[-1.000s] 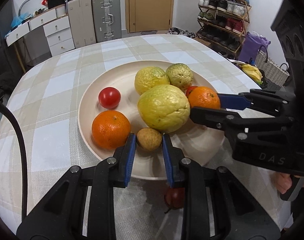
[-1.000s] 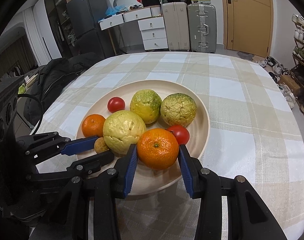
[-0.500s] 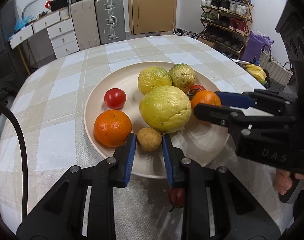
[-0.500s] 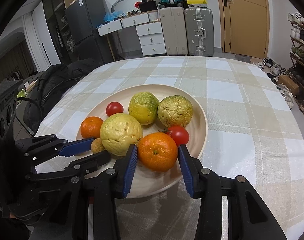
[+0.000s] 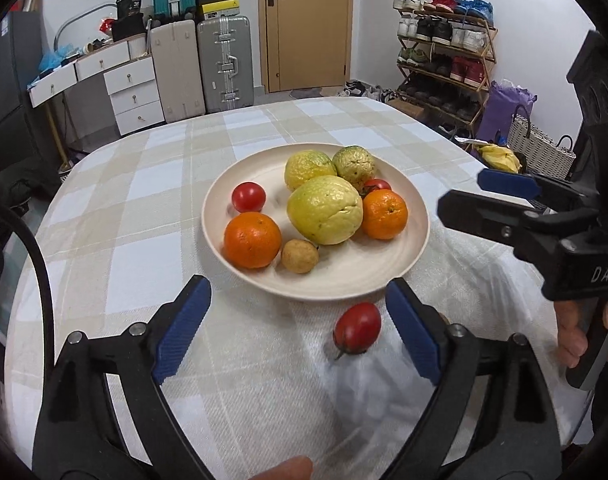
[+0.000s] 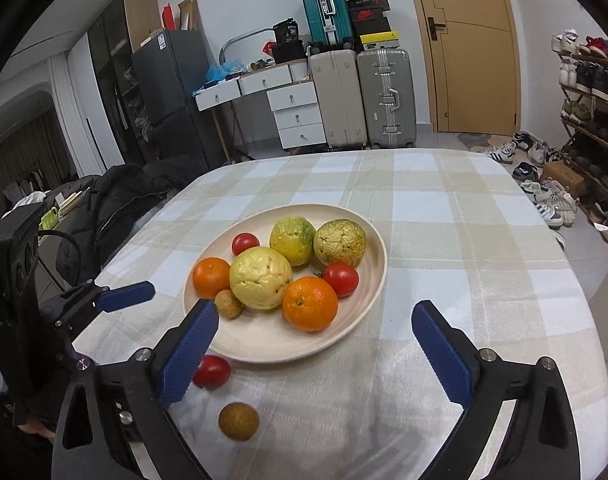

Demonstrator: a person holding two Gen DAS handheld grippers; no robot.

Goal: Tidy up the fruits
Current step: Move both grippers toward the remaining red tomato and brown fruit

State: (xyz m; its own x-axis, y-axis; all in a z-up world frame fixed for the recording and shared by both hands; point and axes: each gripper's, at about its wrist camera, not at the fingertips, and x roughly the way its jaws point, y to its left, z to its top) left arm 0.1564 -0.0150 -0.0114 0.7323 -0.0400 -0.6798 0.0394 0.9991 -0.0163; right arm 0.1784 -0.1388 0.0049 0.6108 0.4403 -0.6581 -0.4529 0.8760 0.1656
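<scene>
A cream plate (image 5: 384, 276) holds three yellow-green fruits, two oranges (image 5: 252, 240) (image 5: 385, 214), two tomatoes and a small brown fruit (image 5: 299, 255). My left gripper (image 5: 297, 282) hovers at the plate's near rim, its jaws opening and gripping nothing. A loose tomato (image 5: 357, 326) lies on the cloth close to its right finger, untouched. My right gripper (image 6: 315, 308) is also opening, with its fingers wide apart short of the near orange (image 6: 310, 304) and off it. Below its left finger lie the same tomato (image 6: 211, 371) and another small brown fruit (image 6: 238, 421).
The checked tablecloth (image 6: 464, 240) covers a rounded table that drops off on every side. A person's hand (image 5: 572, 332) holds the right gripper's handle. Suitcases (image 6: 386, 96), drawers and a shoe rack (image 5: 444, 60) stand beyond the table.
Both grippers went from shut to wide open. The left let go of the small brown fruit, the right let go of the orange. Both drew back and up from the plate.
</scene>
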